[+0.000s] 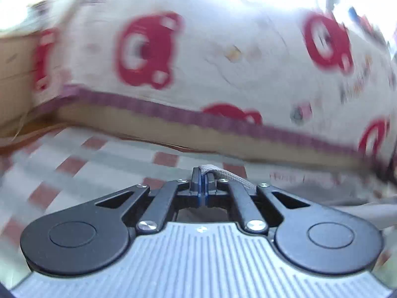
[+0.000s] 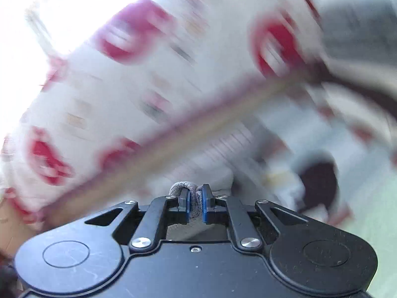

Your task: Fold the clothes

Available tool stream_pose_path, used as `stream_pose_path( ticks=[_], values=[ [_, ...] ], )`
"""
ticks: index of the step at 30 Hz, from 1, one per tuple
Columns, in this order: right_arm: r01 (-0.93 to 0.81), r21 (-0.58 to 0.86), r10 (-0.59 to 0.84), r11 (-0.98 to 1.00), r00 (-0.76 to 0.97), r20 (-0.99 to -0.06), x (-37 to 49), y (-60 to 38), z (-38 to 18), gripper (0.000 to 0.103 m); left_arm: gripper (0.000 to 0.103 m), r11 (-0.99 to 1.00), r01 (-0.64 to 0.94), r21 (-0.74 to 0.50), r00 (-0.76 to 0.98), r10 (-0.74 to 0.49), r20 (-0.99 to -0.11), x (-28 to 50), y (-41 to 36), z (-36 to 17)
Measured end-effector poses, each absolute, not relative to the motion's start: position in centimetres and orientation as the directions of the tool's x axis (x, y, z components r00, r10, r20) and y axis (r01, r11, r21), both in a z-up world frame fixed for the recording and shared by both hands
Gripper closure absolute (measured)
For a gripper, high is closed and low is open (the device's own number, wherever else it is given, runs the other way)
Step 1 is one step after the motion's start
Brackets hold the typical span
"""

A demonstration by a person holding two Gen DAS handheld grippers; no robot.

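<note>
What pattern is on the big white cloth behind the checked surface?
Red bear faces with small scattered motifs on the white cloth, edged by a purple band; sharpest in the left wrist view.

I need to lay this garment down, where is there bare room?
Bare checked cloth lies left of the left hand-held gripper, below the bear-print sheet. Right of the right hand-held gripper looks crowded: blurred pale items and something dark.

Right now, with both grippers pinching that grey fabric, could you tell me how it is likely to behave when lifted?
Probably floppy: the grey fabric bunches into a soft wad between the right gripper pads. Likely thin and light: the left gripper closes almost fully on its flat edge. Expect the unheld part to sag.
</note>
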State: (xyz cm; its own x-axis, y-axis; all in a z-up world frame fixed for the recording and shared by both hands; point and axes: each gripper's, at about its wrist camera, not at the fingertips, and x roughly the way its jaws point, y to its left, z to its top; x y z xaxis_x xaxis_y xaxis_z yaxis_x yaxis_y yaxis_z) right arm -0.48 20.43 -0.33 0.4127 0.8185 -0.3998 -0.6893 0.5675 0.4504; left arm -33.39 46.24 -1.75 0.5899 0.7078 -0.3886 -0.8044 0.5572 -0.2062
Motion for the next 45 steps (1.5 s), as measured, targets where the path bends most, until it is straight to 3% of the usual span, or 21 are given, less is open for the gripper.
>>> stream_pose_path(
  ticks=[3,7,10,14,21,25,28,31,34,36,38,41,42,43,44,45],
  values=[
    [-0.772,0.323,0.823,0.547,0.428,-0.372,-2.8,18.3,3.2,0.092,0.101,0.543,-0.791,-0.282,0.61,0.664,-0.432,-35.9,43.5,-2.3],
    [-0.753,0.263,0.753,0.603,0.428,-0.5,-1.8,16.4,0.0,0.092,0.1,0.516,-0.783,-0.348,0.616,0.562,-0.552,-36.9,42.0,-4.3],
    [-0.729,0.246,0.701,0.638,0.419,-0.578,-0.5,15.3,-4.5,0.093,0.1,0.526,-0.791,-0.314,0.594,0.536,-0.6,-37.1,40.8,-5.6],
    [-0.703,0.271,0.681,0.657,0.401,-0.613,0.3,13.0,-8.8,0.096,0.099,0.528,-0.817,-0.232,0.529,0.525,-0.667,-37.1,39.1,-7.6],
    [-0.711,0.339,0.719,0.617,0.333,-0.611,1.1,9.7,-12.6,0.096,0.093,0.569,-0.8,-0.192,0.513,0.482,-0.71,-37.8,37.6,-7.8],
    [-0.77,0.307,0.74,0.56,0.297,-0.604,0.4,9.9,-13.5,0.096,0.089,0.603,-0.788,-0.127,0.484,0.477,-0.734,-38.7,36.5,-5.9],
    [-0.81,0.294,0.765,0.507,0.266,-0.587,-0.2,9.8,-13.7,0.094,0.075,0.654,-0.755,-0.047,0.47,0.49,-0.734,-38.6,35.2,-4.0],
    [-0.83,0.291,0.778,0.476,0.243,-0.58,-0.3,9.6,-13.9,0.092,0.061,0.742,-0.667,-0.069,0.558,0.435,-0.707,-37.3,34.8,-3.1],
    [-0.837,0.3,0.791,0.458,0.23,-0.567,-0.1,9.4,-14.1,0.091,0.059,0.832,-0.555,0.016,0.558,0.387,-0.734,-33.6,34.8,-4.5],
    [-0.835,0.301,0.789,0.461,0.23,-0.57,0.2,9.4,-14.2,0.091,0.05,0.873,-0.473,0.118,0.532,0.389,-0.752,-31.0,34.7,-6.2],
    [-0.836,0.303,0.79,0.457,0.225,-0.57,0.3,9.3,-14.2,0.091,0.047,0.898,-0.402,0.181,0.494,0.379,-0.783,-28.7,34.7,-8.2],
    [-0.849,0.29,0.79,0.442,0.214,-0.575,0.1,9.4,-14.0,0.091,0.051,0.92,-0.361,0.155,0.462,0.321,-0.827,-26.5,35.8,-10.7],
    [-0.857,0.28,0.788,0.434,0.21,-0.578,0.0,9.5,-13.9,0.091,0.057,0.915,-0.381,0.133,0.45,0.309,-0.838,-26.4,36.5,-11.4],
    [-0.863,0.27,0.787,0.428,0.208,-0.581,0.0,9.6,-13.9,0.091,0.078,0.907,-0.406,0.11,0.438,0.298,-0.848,-26.3,37.2,-12.0],
    [-0.867,0.261,0.784,0.425,0.208,-0.585,-0.1,9.7,-13.8,0.089,0.091,0.896,-0.435,0.095,0.437,0.302,-0.847,-26.7,37.7,-12.2],
    [-0.871,0.253,0.782,0.422,0.208,-0.588,-0.1,9.7,-13.8,0.089,0.091,0.882,-0.464,0.081,0.439,0.308,-0.844,-27.1,38.2,-12.2]
  ],
)
